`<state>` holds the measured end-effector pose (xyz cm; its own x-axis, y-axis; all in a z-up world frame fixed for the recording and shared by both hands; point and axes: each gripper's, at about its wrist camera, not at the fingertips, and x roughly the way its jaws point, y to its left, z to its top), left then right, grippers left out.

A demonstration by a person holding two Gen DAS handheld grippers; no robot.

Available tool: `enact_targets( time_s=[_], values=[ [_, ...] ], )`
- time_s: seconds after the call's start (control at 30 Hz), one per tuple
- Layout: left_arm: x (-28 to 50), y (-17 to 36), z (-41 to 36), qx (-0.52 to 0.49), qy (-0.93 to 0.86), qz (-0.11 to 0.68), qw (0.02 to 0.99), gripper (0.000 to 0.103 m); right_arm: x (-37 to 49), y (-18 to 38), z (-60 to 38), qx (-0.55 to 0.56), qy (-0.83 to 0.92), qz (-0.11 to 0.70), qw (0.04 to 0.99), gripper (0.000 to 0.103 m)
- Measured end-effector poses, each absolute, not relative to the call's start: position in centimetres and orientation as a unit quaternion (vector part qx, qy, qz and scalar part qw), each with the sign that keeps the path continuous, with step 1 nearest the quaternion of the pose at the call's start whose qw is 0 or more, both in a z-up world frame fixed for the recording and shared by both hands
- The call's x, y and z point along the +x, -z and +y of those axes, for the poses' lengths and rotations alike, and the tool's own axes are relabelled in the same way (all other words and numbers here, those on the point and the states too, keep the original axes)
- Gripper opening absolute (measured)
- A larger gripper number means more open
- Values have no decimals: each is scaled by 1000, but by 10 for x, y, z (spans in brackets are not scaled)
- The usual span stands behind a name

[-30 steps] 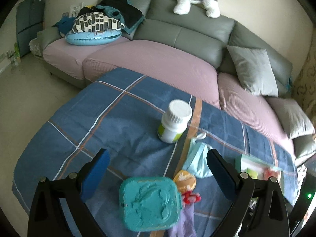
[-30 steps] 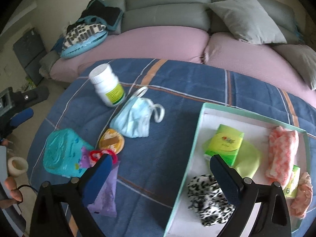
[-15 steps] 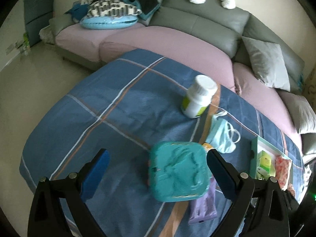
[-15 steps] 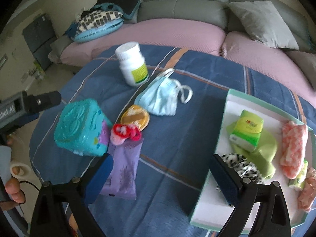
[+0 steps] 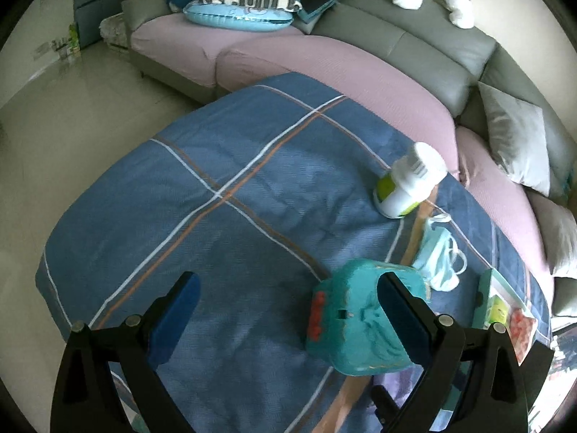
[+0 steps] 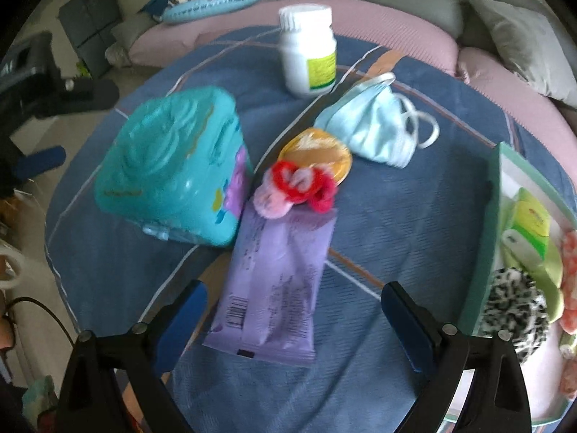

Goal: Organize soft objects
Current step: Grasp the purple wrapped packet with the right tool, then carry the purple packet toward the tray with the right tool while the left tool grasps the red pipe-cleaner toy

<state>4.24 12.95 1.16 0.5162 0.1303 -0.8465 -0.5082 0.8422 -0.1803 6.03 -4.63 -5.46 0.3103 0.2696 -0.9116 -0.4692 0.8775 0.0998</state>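
Note:
On the blue plaid cloth lie a purple wipes pack (image 6: 274,285), a red and pink hair tie (image 6: 292,187), an orange round pouch (image 6: 317,153) and a light blue face mask (image 6: 375,130). My right gripper (image 6: 295,328) hangs open just above the purple pack's near end. A tray (image 6: 483,281) at the right holds a leopard scrunchie (image 6: 512,310), green packs and pink cloths. My left gripper (image 5: 288,317) is open over bare cloth, with the teal box (image 5: 357,324) by its right finger. The mask (image 5: 438,259) lies beyond the box.
A white bottle (image 6: 308,54) stands upright at the far side of the cloth, also seen as the bottle (image 5: 411,184). The teal box (image 6: 173,166) sits left of the purple pack. A pink and grey sofa (image 5: 324,54) with cushions rings the far side.
Both grippers moved left and lower. The right one came down over the purple pack and the tray slid to its right edge. The teal box shifted right in the left wrist view.

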Motion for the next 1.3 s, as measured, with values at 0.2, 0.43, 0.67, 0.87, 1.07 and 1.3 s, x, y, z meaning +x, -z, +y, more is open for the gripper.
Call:
enact_targets(
  time_s=[0.2,0.43,0.67,0.87,1.07,1.3],
  values=[
    [42,-3,142,-222,-205,464,833,98,58,68,-37,-107,-217,549,800,87],
    [45,-1,146,-233,-200,466,830,98,57,64,-44,-93,-213,548,804,64],
    [48,-10,137,-228,-186,458,839,98,55,61,-65,-81,-209,554,802,58],
    [54,-17,128,-223,-166,453,847,98,59,59,-81,-75,-191,560,803,57],
    [58,-23,118,-215,-148,449,854,98,68,47,-100,-65,-175,556,810,57],
    [65,-31,101,-197,-121,450,863,97,77,29,-125,-44,-159,541,825,56]
  ],
)
